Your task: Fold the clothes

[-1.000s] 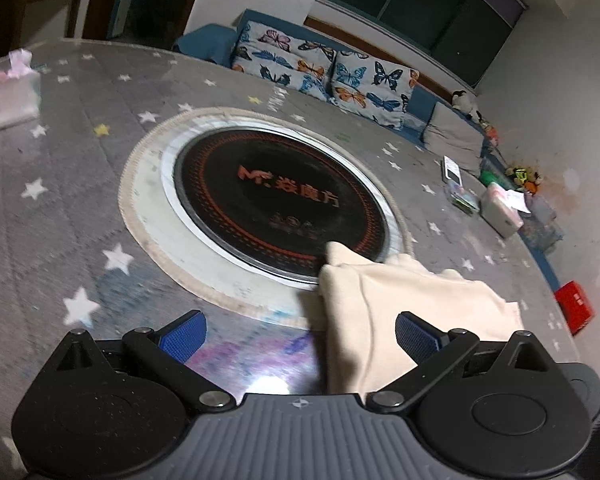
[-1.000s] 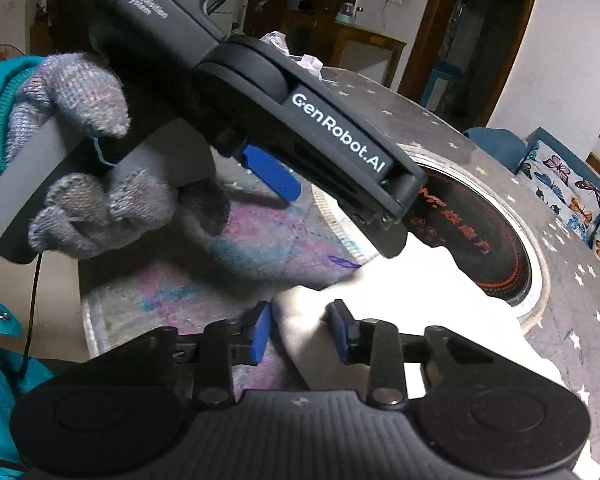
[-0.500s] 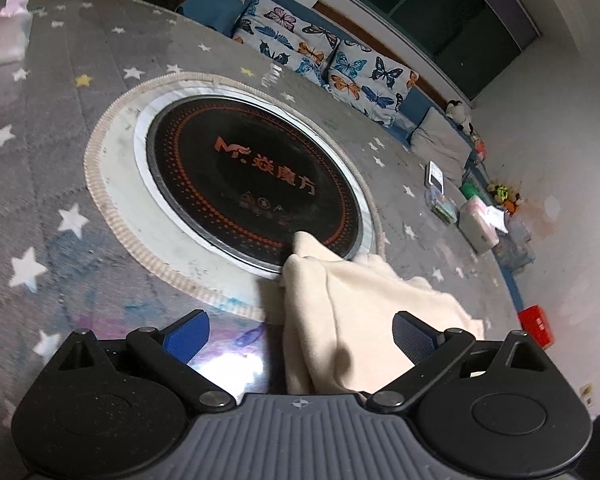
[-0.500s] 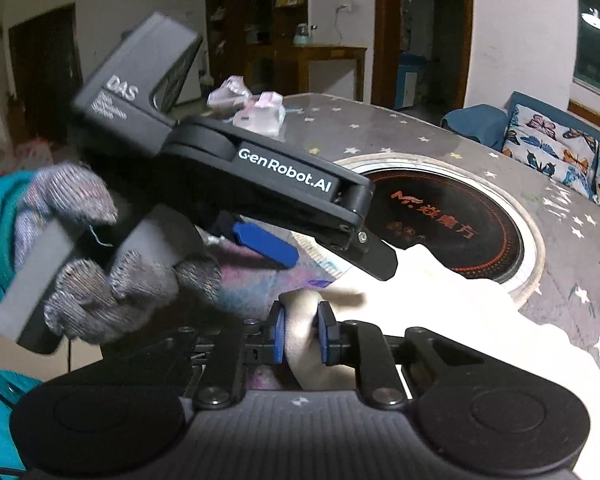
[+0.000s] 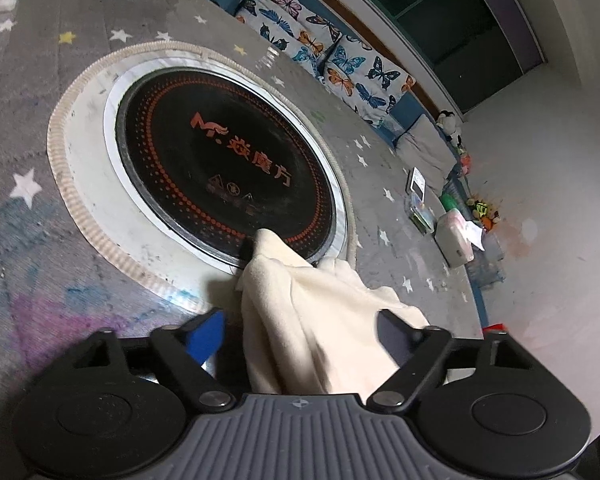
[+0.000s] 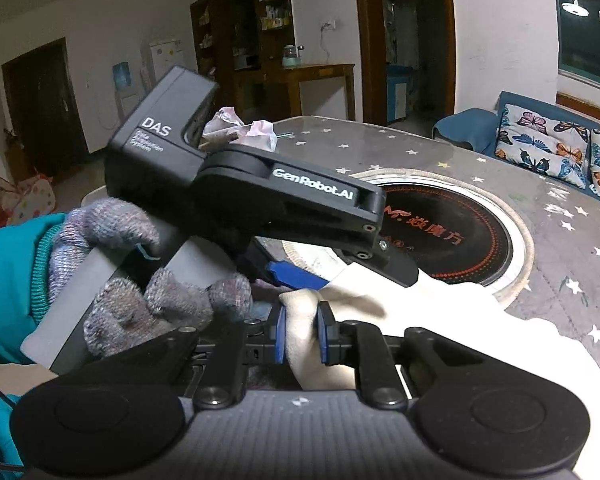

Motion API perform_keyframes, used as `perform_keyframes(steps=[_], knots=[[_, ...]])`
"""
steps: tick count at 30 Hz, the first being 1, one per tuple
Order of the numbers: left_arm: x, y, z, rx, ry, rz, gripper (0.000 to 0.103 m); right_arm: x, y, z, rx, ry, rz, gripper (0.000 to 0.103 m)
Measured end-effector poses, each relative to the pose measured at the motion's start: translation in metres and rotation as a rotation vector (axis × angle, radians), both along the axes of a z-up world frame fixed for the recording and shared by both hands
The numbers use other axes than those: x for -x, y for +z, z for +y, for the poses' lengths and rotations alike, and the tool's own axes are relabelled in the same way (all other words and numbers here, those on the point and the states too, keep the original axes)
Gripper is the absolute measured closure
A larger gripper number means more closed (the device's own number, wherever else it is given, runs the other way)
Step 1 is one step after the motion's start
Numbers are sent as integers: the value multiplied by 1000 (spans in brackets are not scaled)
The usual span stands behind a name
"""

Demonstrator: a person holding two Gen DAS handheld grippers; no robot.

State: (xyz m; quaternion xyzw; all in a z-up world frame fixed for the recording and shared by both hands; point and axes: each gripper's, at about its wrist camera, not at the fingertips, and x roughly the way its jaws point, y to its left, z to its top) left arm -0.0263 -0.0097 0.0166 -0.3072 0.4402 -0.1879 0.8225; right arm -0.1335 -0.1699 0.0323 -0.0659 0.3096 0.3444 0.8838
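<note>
A cream cloth (image 5: pixel 308 304) lies bunched on the round table, one corner over the black hob disc (image 5: pixel 220 160). In the left wrist view my left gripper (image 5: pixel 300 336) straddles the cloth. Its jaws are closing, with a gap still showing beside the blue left pad (image 5: pixel 208 336). In the right wrist view my right gripper (image 6: pixel 300 336) is shut on a folded edge of the cream cloth (image 6: pixel 460 320), raised a little off the table. Just beyond it sits the left gripper (image 6: pixel 364 280), held by a gloved hand (image 6: pixel 140 280).
The table's grey cover with stars (image 5: pixel 40 80) surrounds the hob's white ring (image 5: pixel 92 168). A tissue box (image 5: pixel 456 236) and a remote (image 5: pixel 416 180) sit near the far right edge. A sofa with butterfly cushions (image 5: pixel 332 52) stands behind. A pink tissue pack (image 6: pixel 240 132) lies at the far side.
My right gripper closed on the cloth's edge and lifted it slightly. My left gripper's jaws narrowed around the cloth while the wrist rolled.
</note>
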Motion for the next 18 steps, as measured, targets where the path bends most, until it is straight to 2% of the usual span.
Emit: perform_keyframes(steps=[2,4,10,15,18], knots=[[0,-2,0,13,1,10,38,1,0,0,-1,6,0,88],[-1,-6,-1,27,0,24,53,2,-1,0,-4,8,1,88],[-1,-13,-1,41,-3,39,76,4,-3,-1,-2,13,7,88],[0,-13,-2,19,-7,28,79,3,-3,-4,-10,6,18,86],[1,-13,-1,16,-9,22,79,4,-1,-13,-16,-10,21,81]])
